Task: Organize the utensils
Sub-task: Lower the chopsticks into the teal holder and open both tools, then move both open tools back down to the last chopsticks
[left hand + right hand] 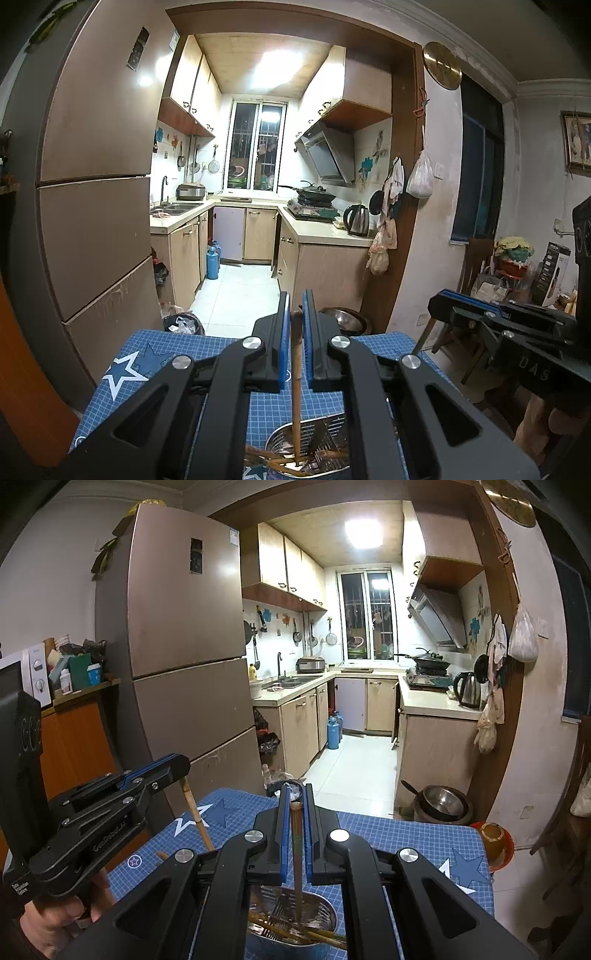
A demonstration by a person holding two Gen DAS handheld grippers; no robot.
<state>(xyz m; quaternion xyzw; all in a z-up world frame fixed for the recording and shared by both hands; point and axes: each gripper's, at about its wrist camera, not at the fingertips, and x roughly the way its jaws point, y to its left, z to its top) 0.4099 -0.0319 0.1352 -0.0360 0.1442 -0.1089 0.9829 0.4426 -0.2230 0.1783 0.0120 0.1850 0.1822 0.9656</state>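
Where lettering showed: the right gripper's body, seen from the left wrist view, bore raised letters reading roughly "DAS"; small white print on the left gripper's side in the right wrist view was too blurred to read.
Left gripper [295, 317]: fingers pinched on one brown chopstick [296, 387], which stood near upright with its lower end down in the metal basket [325, 428].
Right gripper [295, 803]: fingers pressed on a second chopstick [296, 853], also upright, tip inside the same perforated steel holder [321, 912].
Basket contents: several more wooden chopsticks lying slanted across the bottom, with what looked like a fork among them.
Basket position: on the blue gridded mat [406, 834] with white and dark stars, directly below both grippers.
Loose stick: another chopstick end [162, 856] lay on the mat beside the left gripper.
Hand [55, 919]: wrapped round the left gripper's handle.
Other containers: steel bowl [443, 801] on the floor past the mat; electric kettle [468, 690] on the counter.
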